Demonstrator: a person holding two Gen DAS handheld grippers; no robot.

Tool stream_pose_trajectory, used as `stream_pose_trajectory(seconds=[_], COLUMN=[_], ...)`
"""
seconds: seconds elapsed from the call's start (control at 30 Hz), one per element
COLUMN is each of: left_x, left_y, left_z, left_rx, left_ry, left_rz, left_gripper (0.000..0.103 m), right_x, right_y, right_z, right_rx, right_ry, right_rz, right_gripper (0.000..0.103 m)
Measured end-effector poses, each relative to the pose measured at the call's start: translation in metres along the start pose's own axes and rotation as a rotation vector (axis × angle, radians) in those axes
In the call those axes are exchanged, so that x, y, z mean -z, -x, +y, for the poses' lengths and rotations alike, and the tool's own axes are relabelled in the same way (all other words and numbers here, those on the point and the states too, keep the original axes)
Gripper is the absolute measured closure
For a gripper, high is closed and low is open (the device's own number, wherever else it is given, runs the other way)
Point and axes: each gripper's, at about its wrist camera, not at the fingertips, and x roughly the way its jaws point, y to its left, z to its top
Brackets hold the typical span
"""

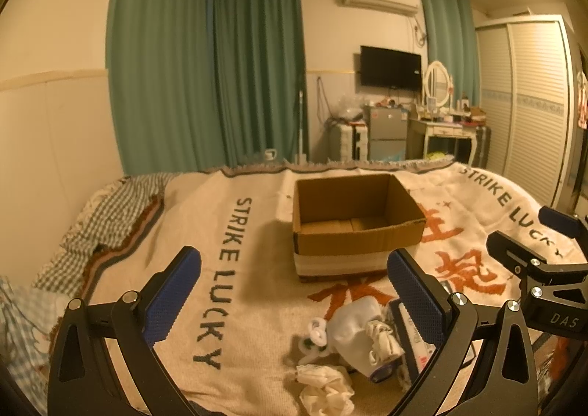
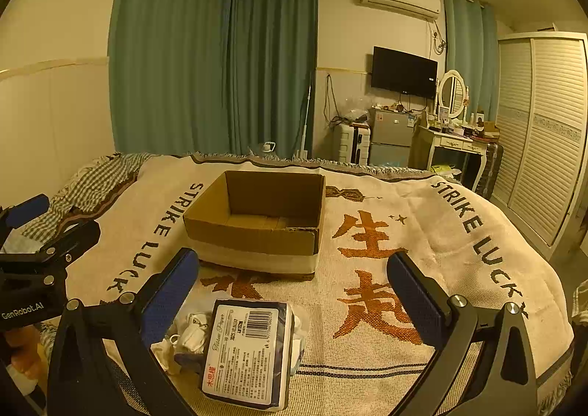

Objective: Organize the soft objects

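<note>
**Not started: box empty, soft items still piled on the bed**

Progress: judging from the layout, nothing is sorted yet. The cardboard box (image 1: pixel 352 221) sits open-topped on the bed's blanket (image 1: pixel 228 305), flaps gone or folded in, and only bare cardboard floor shows inside. No item is in it in either view.

Still to do: every soft thing. The pile lies on the blanket at the near edge, at 6 o'clock from the box, well apart from it. In it:
- tissue pack (image 2: pixel 246 353), dark wrapper, label and barcode up, lying flat
- white cloth bundle (image 1: pixel 358 331), partly over the pack in the left wrist view
- crumpled white fabric (image 1: pixel 325 388), nearest the camera, touching the pile's edge
- small white ring-shaped pieces (image 1: pixel 316 337) at the pile's 9 o'clock; can't tell what they are

Grippers:
- left gripper (image 1: pixel 294 294): jaws spread wide, nothing between them, hovering above the pile, which sits toward its right finger.
- right gripper (image 2: pixel 294 294): jaws spread wide, empty, above the tissue pack, which lies nearer its left finger.

Likely first step is a grab from the pile, then a carry toward 12 o'clock to the box. Loose cloth may snag neighbouring pieces.
</note>
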Motion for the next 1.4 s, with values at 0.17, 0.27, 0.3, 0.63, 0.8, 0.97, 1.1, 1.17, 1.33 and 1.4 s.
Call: stream_pose_trajectory(seconds=[0.17,0.27,0.3,0.63,0.8,0.97,1.1,1.17,1.33,1.4], left_x=[0.0,0.001,0.001,-0.002,0.01,0.036,0.048,0.052,0.056,0.056], left_y=[0.0,-0.001,-0.001,0.0,-0.013,-0.039,-0.047,-0.051,-0.056,-0.058], left_z=[0.0,0.0,0.0,-0.001,0.0,0.004,0.007,0.007,0.004,0.002], left_rx=[0.001,0.003,0.003,0.033,0.024,0.012,0.01,0.008,0.003,0.008], left_ry=[0.0,-0.001,-0.002,0.008,0.0,0.012,0.015,0.019,0.011,0.015], left_rz=[0.0,-0.001,-0.001,-0.009,0.029,0.134,0.171,0.188,0.216,0.228], left_gripper=[0.0,0.0,0.0,0.0,0.0,0.0,0.0,0.0,0.0,0.001], right_x=[0.001,0.001,0.001,0.003,0.016,0.049,0.071,0.079,0.085,0.086], right_y=[0.0,0.0,0.0,-0.001,-0.013,-0.051,-0.076,-0.084,-0.098,-0.099], right_z=[0.0,0.001,0.001,0.002,0.001,0.003,0.004,0.006,0.013,0.016], right_rx=[-0.001,-0.001,-0.001,-0.011,-0.026,-0.038,-0.076,-0.109,-0.215,-0.218], right_ry=[0.002,0.003,0.002,0.014,0.028,0.058,0.045,0.035,-0.001,0.017], right_rz=[0.001,0.002,0.002,0.011,0.07,0.219,0.319,0.35,0.396,0.393], right_gripper=[0.0,0.0,0.0,0.0,0.0,0.007,0.018,0.019,0.044,0.052])
